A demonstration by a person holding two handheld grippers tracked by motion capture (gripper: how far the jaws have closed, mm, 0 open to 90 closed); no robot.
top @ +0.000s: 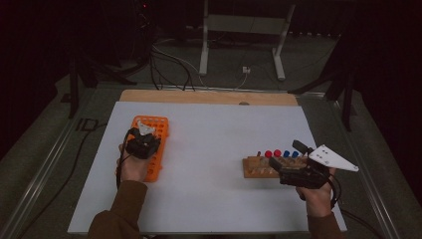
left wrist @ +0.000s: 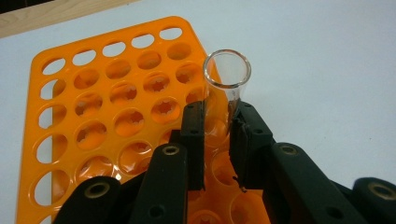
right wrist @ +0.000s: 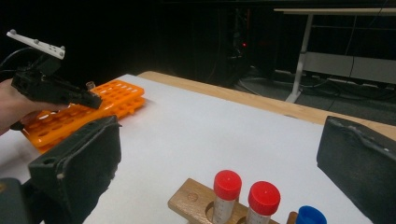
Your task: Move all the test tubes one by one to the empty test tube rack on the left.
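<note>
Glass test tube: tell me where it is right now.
The glass test tube stands upright, clamped in the left claw over the orange rack, on the table's left side in the high view.

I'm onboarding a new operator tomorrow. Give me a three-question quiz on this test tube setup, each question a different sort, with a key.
1. True or false: the left claw is shut on a clear tube with no cap.
2. Multiple choice: the orange rack lies A) under the left claw, B) beside the right claw, C) on the floor.
3. Fill in: in the right gripper view, the wooden rack holds two tubes with ___ caps beside one with a blue cap.

Key: 1 true; 2 A; 3 red.
</note>
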